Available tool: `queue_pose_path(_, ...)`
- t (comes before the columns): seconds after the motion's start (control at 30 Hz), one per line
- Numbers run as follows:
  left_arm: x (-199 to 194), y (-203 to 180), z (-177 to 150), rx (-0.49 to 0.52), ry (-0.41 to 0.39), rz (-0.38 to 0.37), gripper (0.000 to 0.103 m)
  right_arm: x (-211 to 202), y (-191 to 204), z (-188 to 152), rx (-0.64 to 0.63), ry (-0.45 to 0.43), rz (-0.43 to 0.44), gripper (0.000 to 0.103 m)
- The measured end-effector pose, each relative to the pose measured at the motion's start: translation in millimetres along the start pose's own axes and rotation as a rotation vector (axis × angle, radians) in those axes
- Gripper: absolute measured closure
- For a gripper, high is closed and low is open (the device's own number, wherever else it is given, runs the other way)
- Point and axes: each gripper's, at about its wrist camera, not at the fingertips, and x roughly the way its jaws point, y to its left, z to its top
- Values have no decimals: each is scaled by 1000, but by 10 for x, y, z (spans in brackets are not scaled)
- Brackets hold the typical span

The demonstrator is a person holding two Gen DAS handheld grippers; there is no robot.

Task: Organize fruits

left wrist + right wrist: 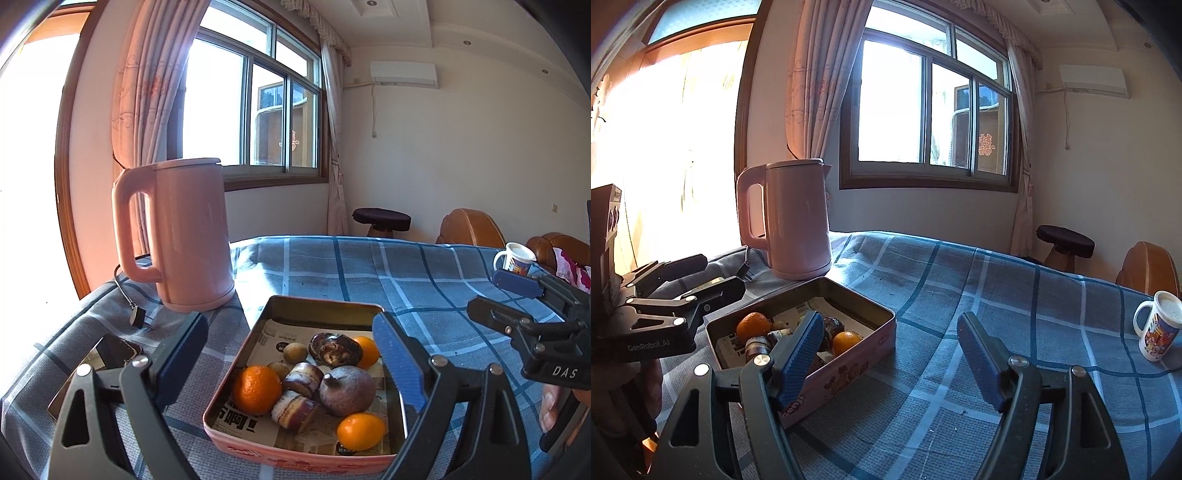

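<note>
Blue ribbed pads of the left gripper (291,358) stand wide apart and hold nothing; between them, lower down, sits the pink tin (258,448), a rectangular box lined with newspaper. Its long axis runs away from the left wrist camera toward the pink electric kettle (184,236), and it rests on the blue checked tablecloth (406,273). Inside lie three oranges: one (256,389) at the left, one (360,430) at the near right corner, one (367,350) at the far right. Among them sit a dull purple round fruit (347,389) with its pointed tip turned left, and several brown-and-white pieces whose kind cannot be told. The right gripper (890,354), jaws moderately parted and empty, hangs over bare cloth just right of the tin. A phone (107,354) lies left of the tin; a printed mug (1158,326) stands well apart at the right.
</note>
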Motion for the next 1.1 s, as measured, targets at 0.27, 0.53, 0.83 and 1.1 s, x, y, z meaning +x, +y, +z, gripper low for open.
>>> queue_pose_path(0.27, -8, -4, 11, 0, -5, 2, 8, -4, -17, -15, 3, -1, -3, 26)
queue_pose_path(0.53, -10, -27, 10, 13, -9, -2, 6, -8, -29, -21, 5, -2, -4, 26)
queue_pose_path(0.83, -69, -116, 43, 44, -24, 8, 0, -62, -59, -27, 3, -16, -21, 26)
queue_pose_path(1.1, -126, -172, 74, 51, -42, -9, 0, -174, -53, -15, -24, -42, -51, 26)
